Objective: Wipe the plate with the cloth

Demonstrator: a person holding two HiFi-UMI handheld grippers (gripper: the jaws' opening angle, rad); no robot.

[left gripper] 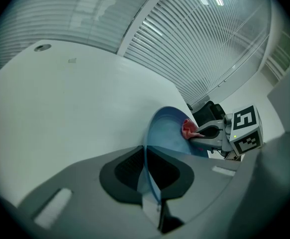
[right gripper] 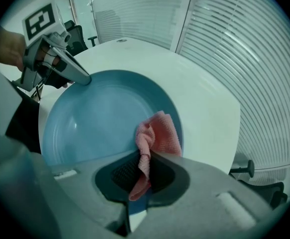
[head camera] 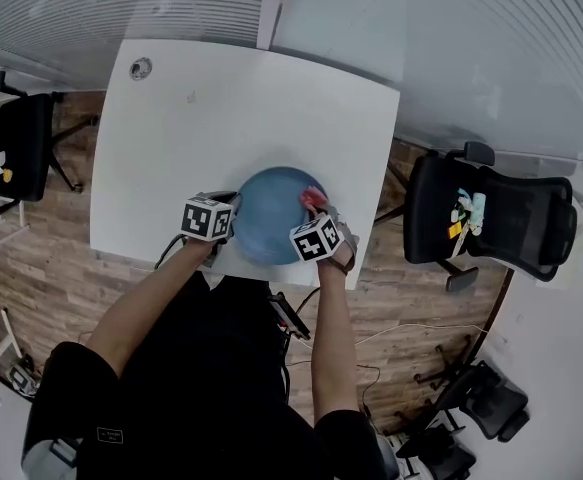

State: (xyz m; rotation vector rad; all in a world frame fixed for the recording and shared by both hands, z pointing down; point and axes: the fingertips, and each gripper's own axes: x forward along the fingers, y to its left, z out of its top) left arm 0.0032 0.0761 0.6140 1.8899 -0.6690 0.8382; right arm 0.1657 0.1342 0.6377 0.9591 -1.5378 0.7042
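Since the left gripper (left gripper: 148, 156) pinches the rim of the stiff, probably breakable blue plate (right gripper: 100, 118) at the near edge of the white table (head camera: 221, 118), the right gripper (right gripper: 144, 167), clamped on a bunched end of the pink cloth (right gripper: 160, 136) (soft, limp, light), can likely press firmly.

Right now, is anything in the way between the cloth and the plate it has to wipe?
Nothing visible. The cloth, shut in the right hand-held gripper, already lies against the blue plate near its right rim. The left hand-held gripper only clamps the opposite rim.
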